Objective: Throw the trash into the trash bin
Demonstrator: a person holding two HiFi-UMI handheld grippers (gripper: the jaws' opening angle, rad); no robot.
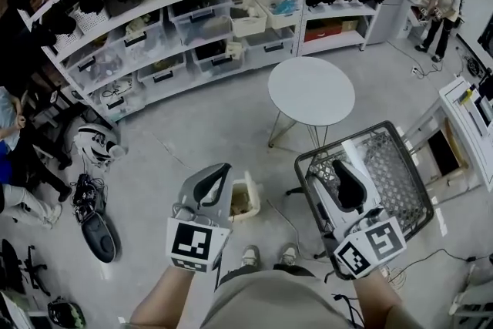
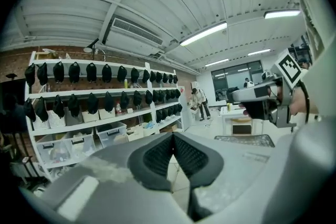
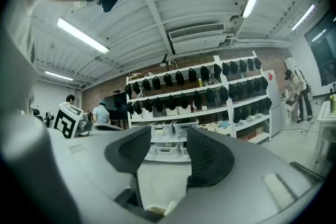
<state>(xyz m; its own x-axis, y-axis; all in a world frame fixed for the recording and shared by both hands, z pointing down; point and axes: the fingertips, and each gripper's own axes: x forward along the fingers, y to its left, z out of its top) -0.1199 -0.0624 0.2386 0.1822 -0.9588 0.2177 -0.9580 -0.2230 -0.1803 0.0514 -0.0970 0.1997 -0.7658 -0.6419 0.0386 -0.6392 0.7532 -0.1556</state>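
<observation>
A small pale trash bin [image 1: 246, 196] stands on the floor just ahead of my feet, with brownish contents showing inside. My left gripper [image 1: 221, 170] is held up just left of the bin. In the left gripper view its pads meet at the tips, so the left gripper [image 2: 172, 136] is shut with nothing in it. My right gripper [image 1: 348, 168] hovers over the wire cart, right of the bin. In its own view the right gripper [image 3: 168, 136] stands open with a clear gap and nothing between the pads. I see no loose trash in either gripper.
A grey wire mesh cart [image 1: 404, 173] sits under the right gripper. A round white table [image 1: 311, 88] stands beyond it. Long shelves [image 1: 192, 27] of bins and dark caps line the far wall. A person [image 1: 439, 8] stands at the far right, and a white desk [image 1: 470, 119] stands on the right.
</observation>
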